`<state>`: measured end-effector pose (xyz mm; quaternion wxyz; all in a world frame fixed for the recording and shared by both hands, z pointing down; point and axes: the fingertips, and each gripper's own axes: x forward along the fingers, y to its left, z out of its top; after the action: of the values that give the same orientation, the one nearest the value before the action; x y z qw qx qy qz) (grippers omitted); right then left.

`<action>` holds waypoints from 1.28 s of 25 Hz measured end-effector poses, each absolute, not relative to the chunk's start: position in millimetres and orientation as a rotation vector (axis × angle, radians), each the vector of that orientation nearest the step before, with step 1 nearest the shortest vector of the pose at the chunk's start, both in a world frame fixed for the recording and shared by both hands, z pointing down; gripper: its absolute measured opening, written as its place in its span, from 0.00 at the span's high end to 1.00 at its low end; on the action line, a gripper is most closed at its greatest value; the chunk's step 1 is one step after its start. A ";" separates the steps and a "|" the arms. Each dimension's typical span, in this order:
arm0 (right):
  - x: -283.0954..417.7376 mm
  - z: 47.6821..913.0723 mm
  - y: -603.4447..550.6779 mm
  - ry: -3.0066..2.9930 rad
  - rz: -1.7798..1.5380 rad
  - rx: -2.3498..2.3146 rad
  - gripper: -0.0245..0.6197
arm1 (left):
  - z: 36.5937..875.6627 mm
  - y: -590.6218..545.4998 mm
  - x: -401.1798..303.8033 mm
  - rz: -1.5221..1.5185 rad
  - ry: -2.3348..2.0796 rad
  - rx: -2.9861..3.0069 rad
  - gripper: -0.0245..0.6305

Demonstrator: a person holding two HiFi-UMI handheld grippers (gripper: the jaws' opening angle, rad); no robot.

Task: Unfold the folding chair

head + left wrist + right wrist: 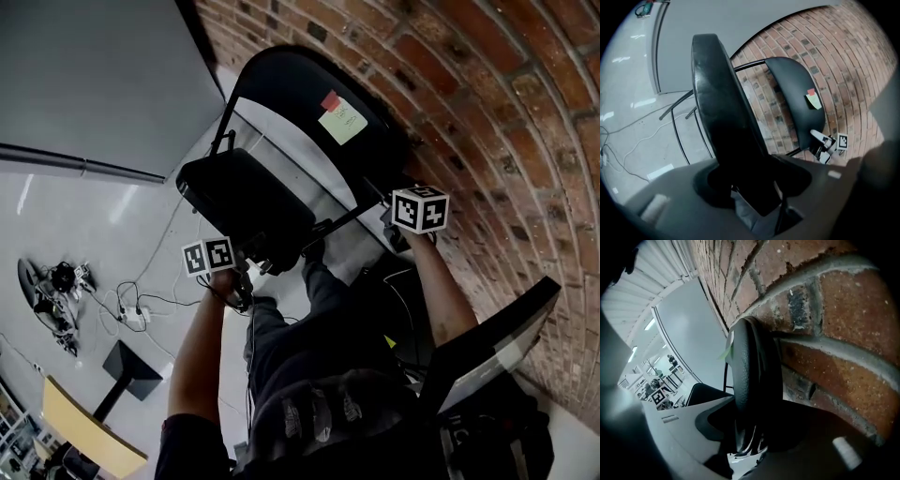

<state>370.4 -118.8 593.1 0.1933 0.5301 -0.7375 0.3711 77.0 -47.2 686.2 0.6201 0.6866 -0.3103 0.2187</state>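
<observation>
Lab: brick wall (525, 112), floor cables (127, 307)

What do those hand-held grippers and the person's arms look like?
The left hand-held gripper and the right hand-held gripper each carry a white cube with black square markers: the left cube and the right cube. Up close, the gripper body is smooth grey plastic with a rounded cut-out. The forearms are bare, and the person wears a dark top with a short sleeve.
</observation>
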 end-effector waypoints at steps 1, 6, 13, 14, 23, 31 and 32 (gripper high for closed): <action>368.8 593.4 -120.0 -2.075 1.040 1.482 0.69 | 686.5 -47.7 75.7 0.503 -0.720 1.576 0.61; 371.5 594.0 -118.3 -2.084 1.038 1.473 0.69 | 689.0 -43.7 77.1 0.508 -0.730 1.565 0.60; 373.0 596.8 -117.7 -2.065 1.045 1.486 0.68 | 690.8 -42.1 72.3 0.522 -0.724 1.560 0.60; 372.8 598.4 -118.2 -2.067 1.048 1.484 0.68 | 691.1 -42.3 71.6 0.524 -0.724 1.561 0.60; 379.7 603.0 -119.3 -2.039 1.048 1.491 0.68 | 693.5 -43.3 72.3 0.536 -0.713 1.554 0.60; 374.9 602.4 -120.8 -2.047 1.062 1.474 0.67 | 693.6 -42.2 67.8 0.535 -0.727 1.555 0.59; 375.2 603.0 -120.8 -2.050 1.065 1.474 0.67 | 694.0 -42.4 68.4 0.535 -0.729 1.557 0.59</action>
<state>375.2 -120.8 603.0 0.1994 0.5270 -0.7331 0.3809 68.4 -42.4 694.0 0.6212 0.6776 -0.3174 0.2329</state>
